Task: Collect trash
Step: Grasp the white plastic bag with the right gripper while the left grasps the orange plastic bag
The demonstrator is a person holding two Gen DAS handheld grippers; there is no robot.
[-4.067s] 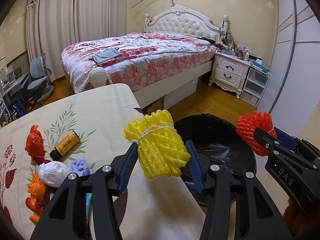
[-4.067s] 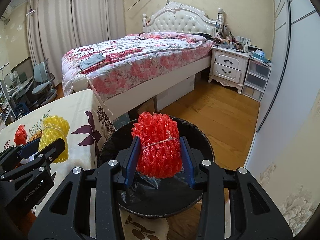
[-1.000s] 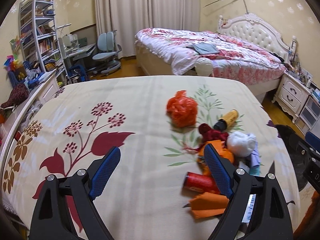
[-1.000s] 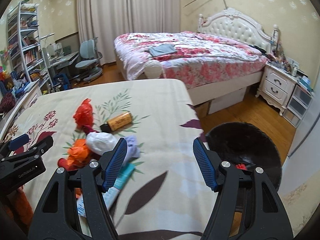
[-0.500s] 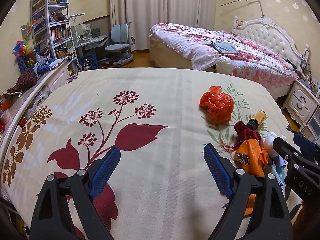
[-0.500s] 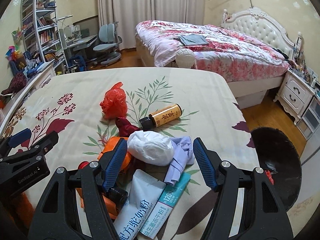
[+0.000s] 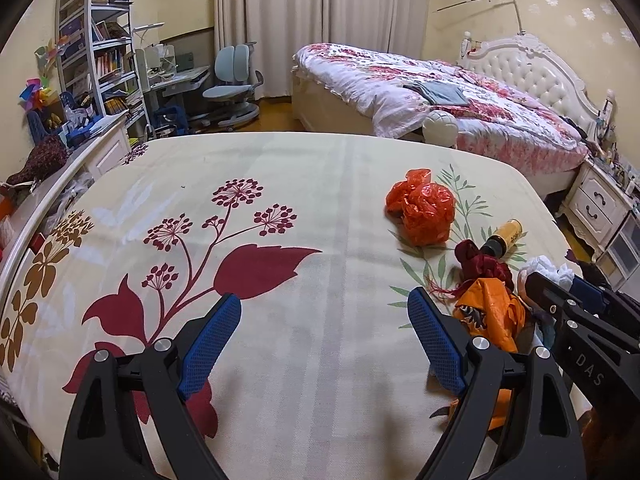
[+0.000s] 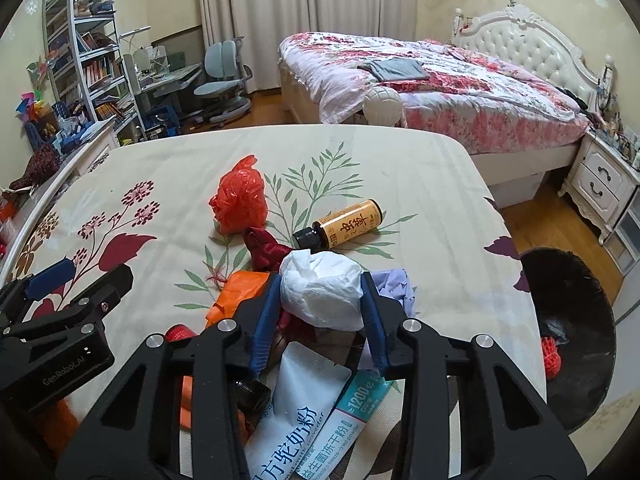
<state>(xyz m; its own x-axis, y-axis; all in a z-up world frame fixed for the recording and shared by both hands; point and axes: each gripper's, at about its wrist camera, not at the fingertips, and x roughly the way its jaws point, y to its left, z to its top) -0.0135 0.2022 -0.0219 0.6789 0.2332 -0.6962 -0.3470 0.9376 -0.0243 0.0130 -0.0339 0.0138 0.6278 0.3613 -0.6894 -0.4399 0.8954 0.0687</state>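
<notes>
My right gripper (image 8: pixel 318 294) is shut on a crumpled white paper ball (image 8: pixel 320 294) in the trash pile on the floral tablecloth (image 8: pixel 400 168). Around it lie a red plastic bag (image 8: pixel 239 197), an amber bottle (image 8: pixel 346 225), dark red cloth (image 8: pixel 266 249), an orange wrapper (image 8: pixel 236 292), a lilac scrap (image 8: pixel 394 282) and two sachets (image 8: pixel 316 416). My left gripper (image 7: pixel 324 334) is open and empty over bare cloth, left of the pile. The red bag (image 7: pixel 420 212) and orange wrapper (image 7: pixel 490 312) also show in the left wrist view.
A black-lined bin (image 8: pixel 572 340) stands on the floor at the table's right edge, with a red foam net (image 8: pixel 550 354) inside. A bed (image 8: pixel 440 76), a nightstand (image 8: pixel 600 184), a desk chair (image 8: pixel 222 76) and shelves (image 8: pixel 80 48) stand beyond the table.
My right gripper has closed on the white paper ball, having been open around it. My left gripper has stayed open and shifted slightly left over the cloth.
</notes>
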